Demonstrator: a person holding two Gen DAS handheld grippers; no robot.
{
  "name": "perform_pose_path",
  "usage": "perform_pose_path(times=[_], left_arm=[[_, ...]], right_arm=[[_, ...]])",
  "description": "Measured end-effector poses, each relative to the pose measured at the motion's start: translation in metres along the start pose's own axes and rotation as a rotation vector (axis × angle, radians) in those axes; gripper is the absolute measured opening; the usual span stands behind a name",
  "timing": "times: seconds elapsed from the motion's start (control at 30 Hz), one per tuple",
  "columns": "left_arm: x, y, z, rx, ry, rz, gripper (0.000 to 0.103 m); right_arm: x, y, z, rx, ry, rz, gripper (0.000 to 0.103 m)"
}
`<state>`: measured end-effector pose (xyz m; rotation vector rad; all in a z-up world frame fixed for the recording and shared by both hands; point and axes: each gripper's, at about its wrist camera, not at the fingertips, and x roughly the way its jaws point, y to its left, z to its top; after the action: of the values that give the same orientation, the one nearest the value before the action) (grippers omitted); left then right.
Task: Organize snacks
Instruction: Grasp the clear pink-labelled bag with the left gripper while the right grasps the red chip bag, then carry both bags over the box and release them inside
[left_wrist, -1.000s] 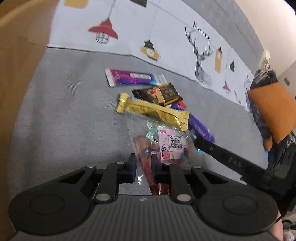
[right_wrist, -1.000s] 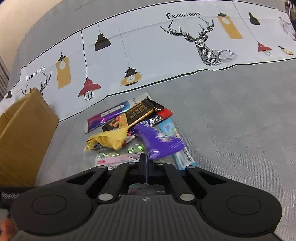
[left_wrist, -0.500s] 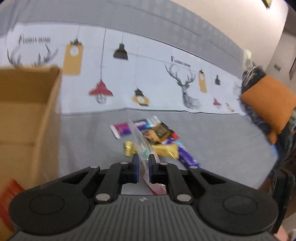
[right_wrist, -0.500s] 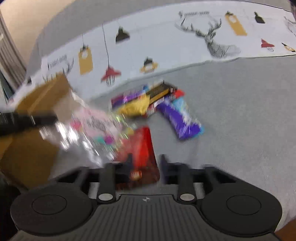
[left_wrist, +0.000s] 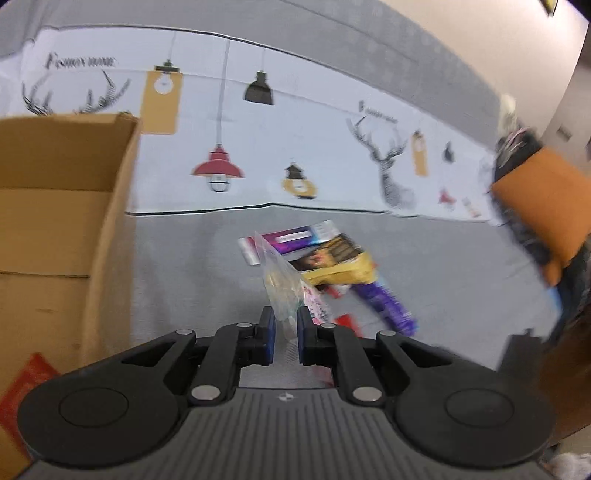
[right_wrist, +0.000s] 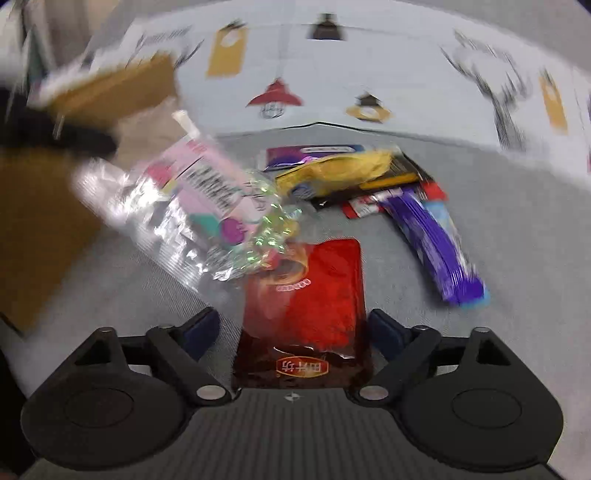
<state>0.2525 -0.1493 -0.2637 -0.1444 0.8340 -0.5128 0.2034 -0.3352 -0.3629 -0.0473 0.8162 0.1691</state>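
Observation:
My left gripper (left_wrist: 283, 325) is shut on a clear candy bag (left_wrist: 282, 284) with a pink label and holds it above the grey sofa seat. The same bag (right_wrist: 192, 206) hangs at the left in the right wrist view. My right gripper (right_wrist: 291, 326) is open, with a red packet (right_wrist: 314, 291) lying on the seat between its fingers. Behind lie a yellow packet (right_wrist: 340, 170), a purple bar (right_wrist: 432, 236), a black packet (left_wrist: 332, 251) and a purple-pink bar (left_wrist: 291, 236). An open cardboard box (left_wrist: 55, 206) stands at the left.
A printed white cloth (left_wrist: 295, 140) with lamps and deer covers the sofa back. An orange cushion (left_wrist: 546, 206) lies at the right. A red thing (left_wrist: 22, 387) shows at the bottom left by the box.
My left gripper lifted the candy bag off the pile and swung left toward the box. My right gripper opened and pulled back; the red packet now lies uncovered.

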Motion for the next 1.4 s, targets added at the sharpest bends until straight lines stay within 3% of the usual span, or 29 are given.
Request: perform_pose_path(times=[0.07,0.17,0.27,0.33,0.37,0.6,0.7,0.9,1.17,1.4], left_arm=[[0.003,0.0,-0.001,-0.016,0.005,-0.048,0.012],[0.016,0.005,-0.004,-0.103,0.024,-0.12,0.015],[0.027,0.01,-0.006,-0.199,0.022,-0.173,0.031],[0.032,0.011,-0.006,-0.219,0.024,-0.186,0.027],[0.033,0.01,-0.006,-0.205,0.025,-0.175,0.005],[0.013,0.012,-0.003,-0.123,-0.006,-0.114,0.001],[-0.005,0.014,0.004,-0.131,-0.065,-0.07,0.001],[-0.034,0.005,0.021,-0.075,-0.128,-0.01,0.0],[-0.062,-0.004,0.011,-0.083,-0.142,0.019,0.0],[-0.104,-0.01,0.008,-0.067,-0.16,0.004,0.0]], right_arm=[[-0.001,-0.007,0.002,0.032,-0.009,0.027,0.067],[-0.001,-0.012,0.002,0.048,-0.013,0.029,0.063],[-0.001,-0.009,0.001,0.034,-0.015,0.019,0.061],[-0.002,-0.01,0.002,0.046,-0.02,0.017,0.056],[-0.003,-0.012,0.001,0.055,-0.023,0.007,0.054],[-0.008,-0.033,-0.002,0.133,-0.031,-0.045,0.051],[-0.015,-0.041,-0.002,0.172,-0.051,-0.052,0.051],[-0.053,-0.05,-0.008,0.269,-0.118,-0.04,0.051],[-0.106,-0.028,-0.006,0.33,-0.241,-0.032,0.051],[-0.127,0.006,-0.006,0.393,-0.263,-0.025,0.051]])
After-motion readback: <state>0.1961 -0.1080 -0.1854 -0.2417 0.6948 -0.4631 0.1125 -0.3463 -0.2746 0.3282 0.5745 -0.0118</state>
